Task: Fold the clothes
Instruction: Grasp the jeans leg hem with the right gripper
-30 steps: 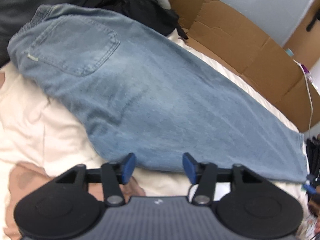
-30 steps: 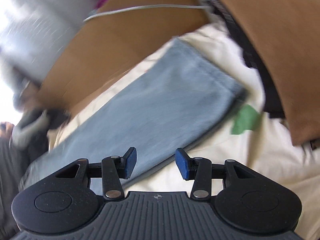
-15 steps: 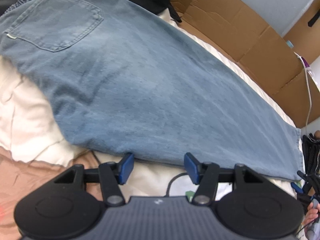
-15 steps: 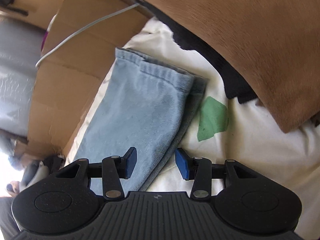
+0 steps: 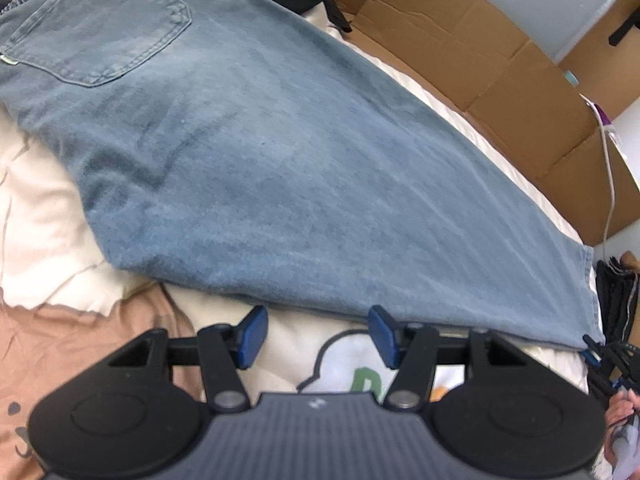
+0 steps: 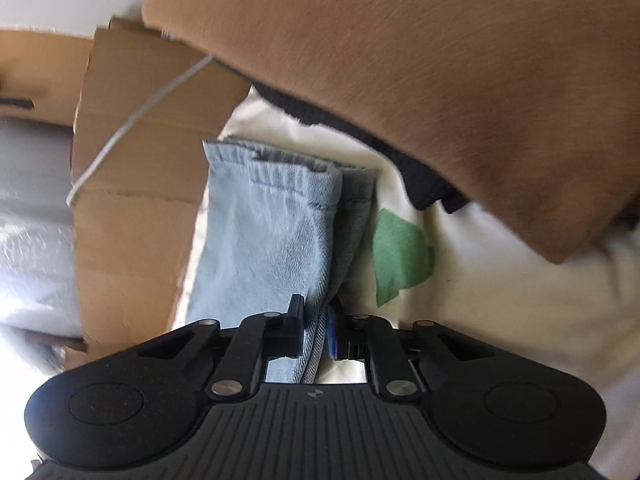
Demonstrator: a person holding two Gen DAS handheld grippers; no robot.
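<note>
Right gripper point(image 6: 314, 334): we see its blue pads pinched narrow on the side edge of the light-blue denim jeans point(image 6: 276, 240), near the hem at frame centre. Left gripper point(image 5: 316, 334): spread wide, empty, just below the jeans point(image 5: 280, 152) lying flat across the cream bedsheet point(image 5: 40, 232).

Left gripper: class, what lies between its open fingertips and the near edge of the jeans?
In the left wrist view, only bare cream bedding separates the left gripper from the jeans.
</note>
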